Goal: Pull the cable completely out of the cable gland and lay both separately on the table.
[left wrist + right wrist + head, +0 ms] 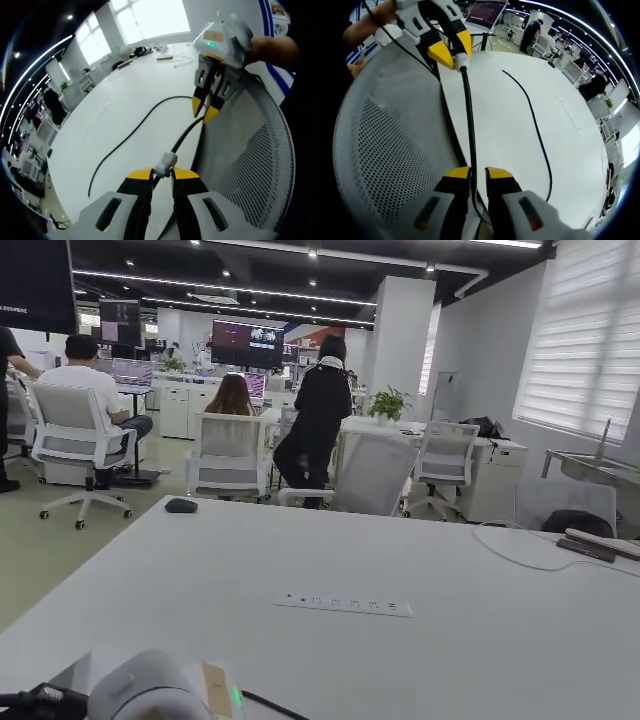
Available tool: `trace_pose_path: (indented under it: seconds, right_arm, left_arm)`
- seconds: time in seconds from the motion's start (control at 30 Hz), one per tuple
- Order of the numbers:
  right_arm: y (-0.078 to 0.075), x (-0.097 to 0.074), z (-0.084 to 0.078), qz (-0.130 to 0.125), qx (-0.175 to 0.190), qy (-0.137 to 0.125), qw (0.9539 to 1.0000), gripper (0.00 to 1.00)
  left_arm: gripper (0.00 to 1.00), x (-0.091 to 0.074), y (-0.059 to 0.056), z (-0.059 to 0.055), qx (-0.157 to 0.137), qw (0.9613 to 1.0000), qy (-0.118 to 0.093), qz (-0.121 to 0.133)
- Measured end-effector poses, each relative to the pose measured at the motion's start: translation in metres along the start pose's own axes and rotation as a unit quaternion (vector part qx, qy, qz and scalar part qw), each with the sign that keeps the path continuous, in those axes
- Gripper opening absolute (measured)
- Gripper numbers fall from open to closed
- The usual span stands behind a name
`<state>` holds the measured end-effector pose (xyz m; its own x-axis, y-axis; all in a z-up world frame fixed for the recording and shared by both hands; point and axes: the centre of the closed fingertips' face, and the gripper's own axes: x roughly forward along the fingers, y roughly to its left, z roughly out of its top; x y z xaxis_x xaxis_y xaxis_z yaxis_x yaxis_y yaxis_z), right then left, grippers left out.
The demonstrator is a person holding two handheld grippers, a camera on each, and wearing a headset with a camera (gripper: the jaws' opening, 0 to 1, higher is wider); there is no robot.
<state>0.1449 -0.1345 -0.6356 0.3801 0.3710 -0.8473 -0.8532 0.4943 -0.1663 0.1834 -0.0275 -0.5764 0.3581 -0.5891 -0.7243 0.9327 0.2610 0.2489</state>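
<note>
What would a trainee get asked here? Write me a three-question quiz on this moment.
1. True or false: the thin black cable is already free of the small white plastic cable gland.
2. What do the left tongs clamp: A the gland, B the cable, C nothing?
3. Fill in: the right tongs grip the ____.
Key: 1 false; 2 A; 3 cable.
</note>
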Motion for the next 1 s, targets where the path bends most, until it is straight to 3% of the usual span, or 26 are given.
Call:
trace_pose_path:
  seconds: [0.17,0.33,0.43,0.67,1.0]
  right_arm:
    - [0.010,-0.002,0.032,0.014,-0.006,-0.038,0.9992,0.13]
    - [0.018,-0.005,0.076,0.031,-0.002,-0.101,0.9944,0.14]
    - [0.020,-0.006,0.089,0.034,-0.003,-0.114,0.9929,0.14]
    - [0.022,-0.004,0.101,0.036,-0.016,-0.124,0.9915,0.07]
    - [0.019,-0.005,0.092,0.032,-0.022,-0.123,0.9917,0.03]
  left_arm:
    - [0.15,0.000,0.000,-0.001,-0.001,1.0000,0.000,-0.001]
    - [0.15,0.000,-0.002,-0.001,-0.001,1.0000,0.000,-0.001]
    - [0.15,0.000,-0.002,-0.001,-0.001,1.0000,0.001,0.000]
    - [0.15,0.001,-0.008,0.001,0.002,1.0000,-0.001,-0.005]
    - [0.15,0.002,-0.007,0.001,0.001,1.0000,-0.003,-0.008]
